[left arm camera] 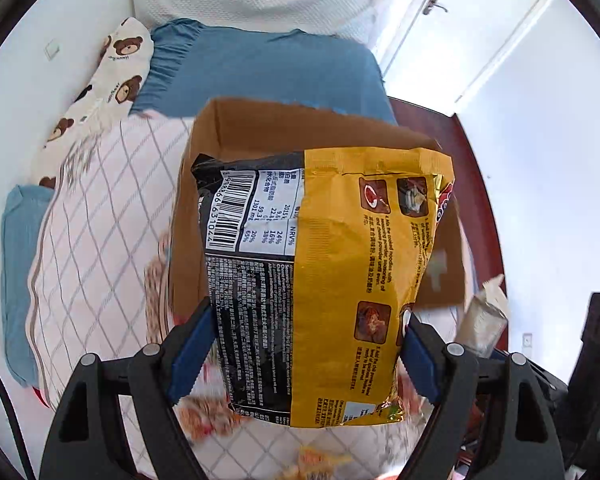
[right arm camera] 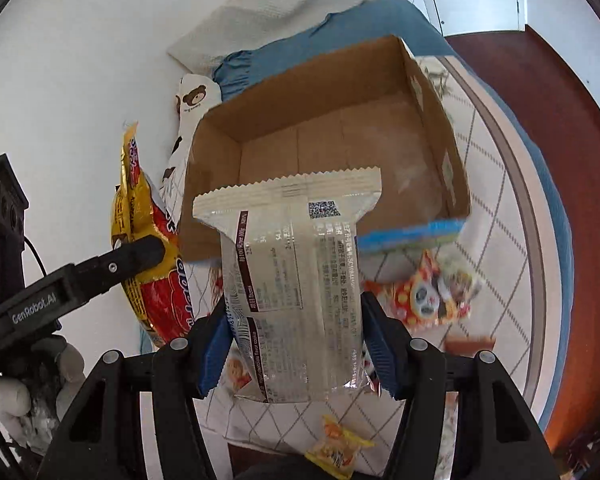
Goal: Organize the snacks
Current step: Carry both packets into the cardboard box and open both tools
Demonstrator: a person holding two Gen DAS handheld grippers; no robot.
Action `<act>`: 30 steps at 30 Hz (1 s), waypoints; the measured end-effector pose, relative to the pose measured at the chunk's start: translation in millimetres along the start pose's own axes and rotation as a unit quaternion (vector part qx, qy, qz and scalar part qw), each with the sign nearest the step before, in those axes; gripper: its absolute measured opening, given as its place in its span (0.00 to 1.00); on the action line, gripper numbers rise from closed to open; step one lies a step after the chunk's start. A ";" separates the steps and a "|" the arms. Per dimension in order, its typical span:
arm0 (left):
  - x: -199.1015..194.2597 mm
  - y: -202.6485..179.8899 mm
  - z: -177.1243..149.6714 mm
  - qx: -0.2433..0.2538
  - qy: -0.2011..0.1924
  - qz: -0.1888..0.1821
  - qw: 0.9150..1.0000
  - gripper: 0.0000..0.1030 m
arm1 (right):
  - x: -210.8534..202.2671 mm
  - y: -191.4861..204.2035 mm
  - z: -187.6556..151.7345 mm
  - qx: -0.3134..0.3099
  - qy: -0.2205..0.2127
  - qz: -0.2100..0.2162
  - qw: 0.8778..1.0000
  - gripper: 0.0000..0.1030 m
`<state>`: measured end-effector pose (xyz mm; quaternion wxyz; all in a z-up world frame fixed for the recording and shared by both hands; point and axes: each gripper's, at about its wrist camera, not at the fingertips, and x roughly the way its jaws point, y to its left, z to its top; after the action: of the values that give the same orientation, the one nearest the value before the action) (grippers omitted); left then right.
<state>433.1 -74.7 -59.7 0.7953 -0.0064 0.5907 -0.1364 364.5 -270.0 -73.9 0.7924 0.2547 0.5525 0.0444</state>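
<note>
Two packets were held in the air above a quilted bed [right arm camera: 496,216], one in each tongs, both poised just short of an open cardboard box [right arm camera: 328,136] ahead.

On the left, the left tongs [left arm camera: 304,356] were clamped on a yellow-and-black noodle packet [left arm camera: 324,280], blue pads pressing its two side edges near the lower half. The packet looked light and crinkly, its contents probably brittle, so a gentle hold across the width seemed wise.

On the right, the right tongs [right arm camera: 295,344] gripped a pale cookie packet [right arm camera: 291,280] the same way, by its sides, serrated seal pointing toward the box. Its glossy film could be slippery.

Only the left view showed the noodle packet's barcode and printed instructions, plus a door beyond the bed. Only the right view showed the box's bare floor, the noodle packet's red front off to the left, and loose snacks below and right of the tongs: a panda-print bag [right arm camera: 428,292] and a small yellow sachet [right arm camera: 336,448].
</note>
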 end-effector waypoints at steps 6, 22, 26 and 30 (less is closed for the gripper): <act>77.7 -7.8 84.1 0.003 0.060 0.032 0.998 0.81 | 67.9 4.7 92.3 -0.016 0.024 -0.060 0.998 0.61; 198.6 -5.7 130.6 0.006 0.155 0.051 0.987 0.83 | 179.3 -3.9 168.7 -0.040 0.119 -0.116 0.985 0.69; 206.2 -5.9 128.9 0.010 0.153 0.051 0.987 0.92 | 184.8 -9.1 173.7 -0.066 0.120 -0.140 0.980 0.90; 201.6 -2.2 127.7 -0.011 0.143 0.040 0.989 0.92 | 182.3 -19.9 166.6 -0.055 0.119 -0.131 0.983 0.91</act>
<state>606.2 -141.4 -209.7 0.7073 0.0280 0.6997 -0.0972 580.2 -282.3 -195.1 0.7331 0.1287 0.6678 0.0003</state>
